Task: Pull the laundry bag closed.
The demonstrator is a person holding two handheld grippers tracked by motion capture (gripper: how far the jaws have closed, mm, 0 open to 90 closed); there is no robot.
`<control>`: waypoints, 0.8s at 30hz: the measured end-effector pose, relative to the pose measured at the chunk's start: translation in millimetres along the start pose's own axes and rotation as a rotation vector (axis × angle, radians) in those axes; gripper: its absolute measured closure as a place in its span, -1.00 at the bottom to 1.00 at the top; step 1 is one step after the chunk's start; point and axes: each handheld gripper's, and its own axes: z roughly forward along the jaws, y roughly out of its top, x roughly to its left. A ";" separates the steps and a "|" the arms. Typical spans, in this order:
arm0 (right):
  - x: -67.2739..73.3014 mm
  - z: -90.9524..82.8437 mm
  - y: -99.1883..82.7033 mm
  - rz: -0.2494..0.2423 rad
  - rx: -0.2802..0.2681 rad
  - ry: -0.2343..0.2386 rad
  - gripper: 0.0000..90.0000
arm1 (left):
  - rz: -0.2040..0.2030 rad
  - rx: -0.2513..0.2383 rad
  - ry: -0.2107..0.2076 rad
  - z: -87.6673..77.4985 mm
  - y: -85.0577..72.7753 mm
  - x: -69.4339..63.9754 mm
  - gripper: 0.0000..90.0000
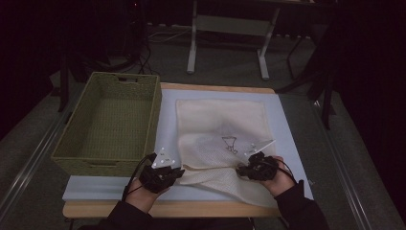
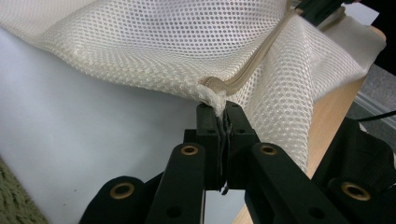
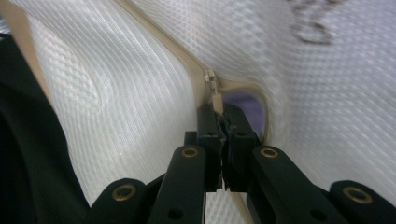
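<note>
Overhead, you are seeing the green woven basket point(image 1: 107, 122) left of the cream mesh zip bag point(image 1: 222, 136) lying on the pale blue mat point(image 1: 287, 139). Closer in, your left gripper point(image 2: 219, 112) is pinching the bag's corner, and your right gripper point(image 3: 218, 109) is clamping the small zipper pull point(image 3: 216, 95).

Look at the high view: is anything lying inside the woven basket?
No, the woven basket sits bare inside, its woven floor fully visible.
</note>
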 end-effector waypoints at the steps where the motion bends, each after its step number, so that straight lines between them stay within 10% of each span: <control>1: -2.7 -2.5 -2.7 0.008 0.002 -0.012 0.93 | 0.002 0.003 0.000 0.1 -0.1 -0.1 0.96; 24: -52.3 -51.1 -69.3 0.185 -0.025 -0.119 0.91 | 0.008 0.027 -0.009 2.4 -4.2 -1.2 0.96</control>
